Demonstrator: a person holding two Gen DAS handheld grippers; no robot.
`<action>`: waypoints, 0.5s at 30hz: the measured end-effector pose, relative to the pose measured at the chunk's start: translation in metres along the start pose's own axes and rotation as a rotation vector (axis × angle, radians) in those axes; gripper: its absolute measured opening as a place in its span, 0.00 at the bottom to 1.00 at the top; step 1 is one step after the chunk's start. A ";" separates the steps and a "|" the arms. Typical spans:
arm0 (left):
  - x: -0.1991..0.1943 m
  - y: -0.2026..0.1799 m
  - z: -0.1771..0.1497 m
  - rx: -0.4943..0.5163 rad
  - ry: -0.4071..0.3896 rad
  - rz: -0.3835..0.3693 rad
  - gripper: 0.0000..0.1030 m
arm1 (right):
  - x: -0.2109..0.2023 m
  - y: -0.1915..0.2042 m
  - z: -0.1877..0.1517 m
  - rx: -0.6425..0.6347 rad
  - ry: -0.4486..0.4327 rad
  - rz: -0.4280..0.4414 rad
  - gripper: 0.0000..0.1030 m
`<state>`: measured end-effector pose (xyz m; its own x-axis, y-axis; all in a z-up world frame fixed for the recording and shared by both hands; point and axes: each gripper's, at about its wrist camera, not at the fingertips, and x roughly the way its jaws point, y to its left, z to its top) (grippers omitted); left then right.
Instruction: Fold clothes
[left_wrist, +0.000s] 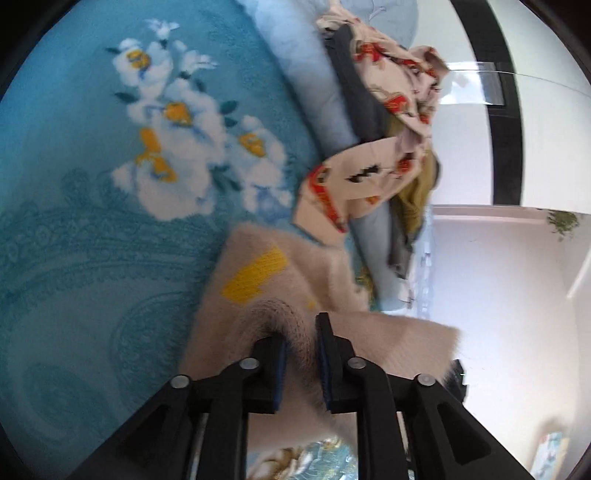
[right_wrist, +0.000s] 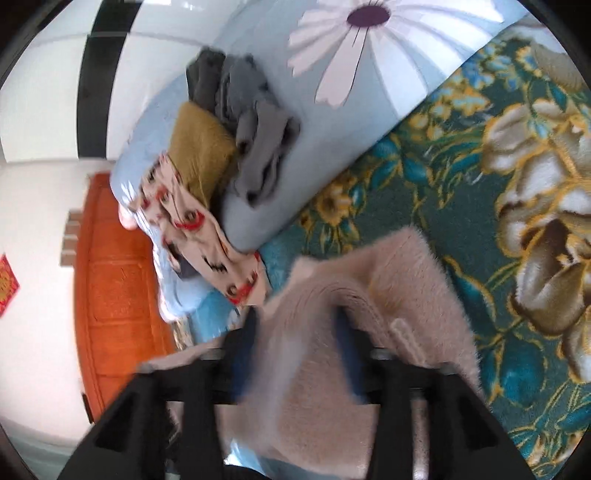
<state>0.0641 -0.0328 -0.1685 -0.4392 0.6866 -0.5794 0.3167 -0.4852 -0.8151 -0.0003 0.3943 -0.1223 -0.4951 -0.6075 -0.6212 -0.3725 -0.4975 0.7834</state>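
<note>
Left gripper (left_wrist: 301, 354) – jaws a narrow gap apart, with a ribbed fold of the fuzzy pink-beige sweater (left_wrist: 258, 266) filling the gap. The blue pads (left_wrist: 281, 373) sit against the nap on both sides; whether they press on it cannot be told.

Right gripper (right_wrist: 297, 332) – jaws well apart and blurred. The sweater (right_wrist: 406, 266) passes between them loosely, and its folded rim arches just ahead of the fingertips. The pads are not clamped on it.

The sweater hangs between the two grippers and spreads forward onto the bed. In the left wrist view it lies on the light teal blanket (left_wrist: 92, 258), and a yellow patch (left_wrist: 255, 273) shows on its upper face. In the right wrist view its far edge rests on a dark teal blanket with large cream flowers (right_wrist: 480, 258).

Beyond the sweater, a pale blue pillow (left_wrist: 317, 110) lies along the far edge of the bed; in the right wrist view the pillow (right_wrist: 332, 129) carries a large white flower print. A pile of clothes rests on it:
- a cream garment with red print (left_wrist: 388, 74), one end draped down to just beside the sweater;
- dark grey pieces (right_wrist: 258, 140);
- a mustard piece (right_wrist: 199, 155), touching the grey ones.

Past the bed's edge, the right wrist view shows an orange door (right_wrist: 114, 280) in a white wall. The left wrist view shows a black window frame (left_wrist: 506, 129).
</note>
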 end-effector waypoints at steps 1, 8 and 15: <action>-0.006 -0.003 -0.003 0.013 -0.006 -0.007 0.26 | -0.009 -0.002 0.002 0.006 -0.026 0.020 0.58; -0.046 0.001 -0.020 -0.004 -0.105 -0.052 0.50 | -0.042 -0.038 -0.010 0.026 -0.072 -0.026 0.58; -0.063 0.011 -0.017 -0.030 -0.158 0.094 0.65 | -0.031 -0.058 -0.031 0.054 -0.048 -0.046 0.58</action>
<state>0.1096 -0.0718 -0.1408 -0.5328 0.5441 -0.6482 0.3860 -0.5253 -0.7583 0.0607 0.4229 -0.1486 -0.5130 -0.5536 -0.6561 -0.4370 -0.4894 0.7546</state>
